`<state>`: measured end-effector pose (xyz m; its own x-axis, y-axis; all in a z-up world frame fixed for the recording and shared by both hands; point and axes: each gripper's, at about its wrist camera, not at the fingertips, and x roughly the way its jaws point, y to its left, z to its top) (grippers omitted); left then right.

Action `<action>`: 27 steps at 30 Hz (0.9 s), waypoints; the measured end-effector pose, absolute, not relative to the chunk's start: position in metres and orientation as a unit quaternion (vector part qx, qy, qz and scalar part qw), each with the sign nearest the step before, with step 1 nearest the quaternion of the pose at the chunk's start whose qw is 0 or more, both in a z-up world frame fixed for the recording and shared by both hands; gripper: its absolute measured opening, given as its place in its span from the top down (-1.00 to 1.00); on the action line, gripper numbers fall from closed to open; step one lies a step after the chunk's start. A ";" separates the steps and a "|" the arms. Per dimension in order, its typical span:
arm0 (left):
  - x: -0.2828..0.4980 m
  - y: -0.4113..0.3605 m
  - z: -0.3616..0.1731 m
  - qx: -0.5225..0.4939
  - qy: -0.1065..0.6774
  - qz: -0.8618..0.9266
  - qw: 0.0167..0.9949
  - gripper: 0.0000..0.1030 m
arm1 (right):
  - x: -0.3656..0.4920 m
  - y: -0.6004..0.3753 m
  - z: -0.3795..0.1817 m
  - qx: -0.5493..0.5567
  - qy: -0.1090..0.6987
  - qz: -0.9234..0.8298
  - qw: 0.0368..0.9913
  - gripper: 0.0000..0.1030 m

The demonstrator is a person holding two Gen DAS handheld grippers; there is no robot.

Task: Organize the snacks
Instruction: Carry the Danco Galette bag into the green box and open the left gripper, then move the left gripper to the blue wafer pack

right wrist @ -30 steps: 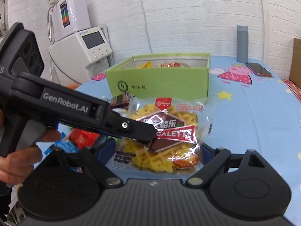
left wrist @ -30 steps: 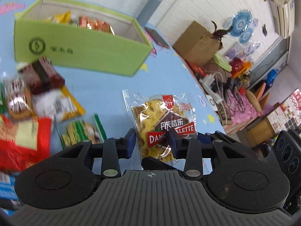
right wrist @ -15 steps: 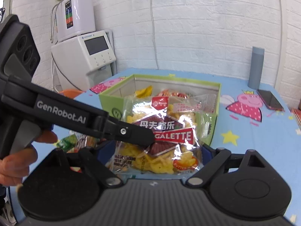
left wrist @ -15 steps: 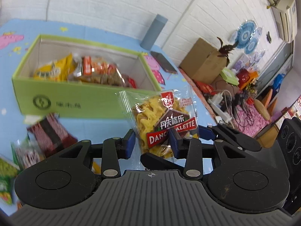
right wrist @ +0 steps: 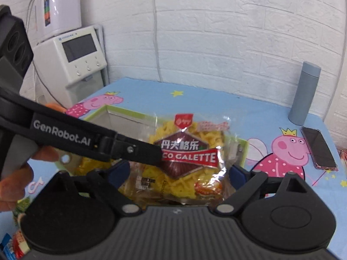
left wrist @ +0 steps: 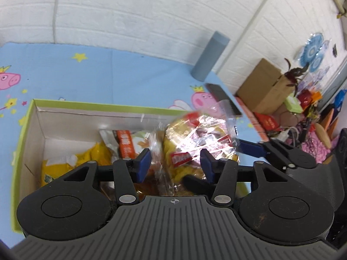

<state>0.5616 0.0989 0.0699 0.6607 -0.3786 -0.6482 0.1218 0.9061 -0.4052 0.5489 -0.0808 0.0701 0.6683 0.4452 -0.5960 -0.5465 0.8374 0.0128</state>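
Observation:
The clear galette packet (left wrist: 195,138) (right wrist: 186,151), yellow waffles under a red label, hangs over the open green box (left wrist: 23,130) (right wrist: 121,110). My left gripper (left wrist: 175,165) stands open with its jaws opening, and the packet's lower part sits loose between them. One of its fingers (right wrist: 134,149) lies across the packet's front. My right gripper (right wrist: 179,171) is shut on the packet's two side edges while its jaws are opening, and one right finger (left wrist: 249,149) touches the packet's right edge. In the box lie a yellow packet (left wrist: 95,156) and an orange-and-white packet (left wrist: 125,143).
A grey bottle (right wrist: 305,93) and a phone (right wrist: 318,149) stand on the blue cartoon tablecloth beyond the box. A white appliance (right wrist: 73,60) is off the table's far left, a cardboard box (left wrist: 262,86) and clutter off its right. Loose snacks (right wrist: 17,244) lie at the near left.
Both grippers carried the galette packet from above the tabletop to over the green box. The left jaws spread apart and the packet tipped away from them.

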 end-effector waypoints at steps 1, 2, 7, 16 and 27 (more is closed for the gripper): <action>0.560 0.103 0.070 -0.168 0.382 -0.139 0.898 0.14 | 0.549 -0.087 0.069 -0.076 0.303 0.263 0.913 -0.81; 0.555 0.108 0.073 -0.173 0.369 -0.141 0.902 0.09 | 0.546 -0.095 0.070 -0.061 0.297 0.261 0.916 -0.81; 0.509 0.129 0.083 -0.181 0.340 -0.138 0.913 -0.09 | 0.501 -0.131 0.072 -0.024 0.275 0.259 0.926 -0.81; 0.369 0.165 0.072 -0.181 0.327 -0.112 0.921 -0.20 | 0.362 -0.118 0.034 0.006 0.305 0.345 0.888 -0.81; 0.246 0.206 -0.007 -0.233 0.389 -0.054 0.889 -0.19 | 0.265 -0.038 -0.008 0.040 0.358 0.437 0.824 -0.81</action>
